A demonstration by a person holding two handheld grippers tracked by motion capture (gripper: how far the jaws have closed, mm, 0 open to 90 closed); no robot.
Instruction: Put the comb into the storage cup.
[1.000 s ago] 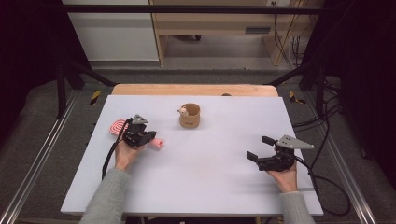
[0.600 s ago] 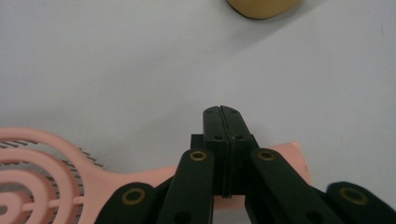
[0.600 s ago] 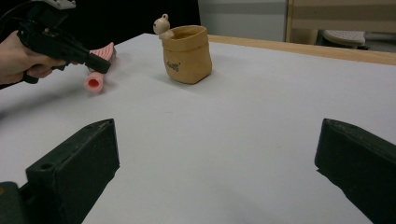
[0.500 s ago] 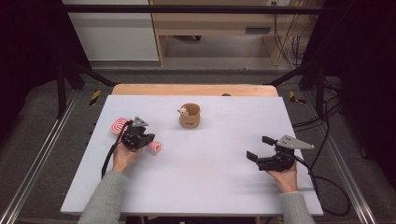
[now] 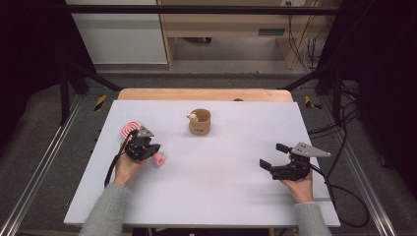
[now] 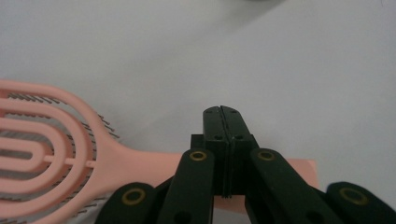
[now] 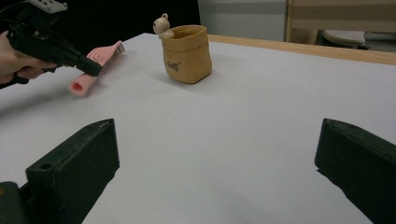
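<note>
L gripper (image 5: 146, 147): jaws pressed together, pads meeting above the brush handle in the left gripper view; looks clamped on the handle, which runs under/behind the jaws
Brush (image 6: 60, 154): pink, vented oval head w/ bristles, head at left in the left gripper view; in high view lies at table's left side, head (image 5: 129, 129) toward far edge, handle end (image 5: 159, 159) sticking out right of the gripper
Brush tilt: in right gripper view handle end (image 7: 80, 87) points down-left, head raised behind; can't tell if it touches the table
R gripper (image 5: 275, 156): jaws wide apart, nothing between, only bare table; sits at table's right side, well apart from brush
Pouch (image 5: 200, 121): tan, upright, small figure at rim, mid-table toward far edge, between the grippers
Table (image 5: 221, 196): white top, wood strip at far edge
</note>
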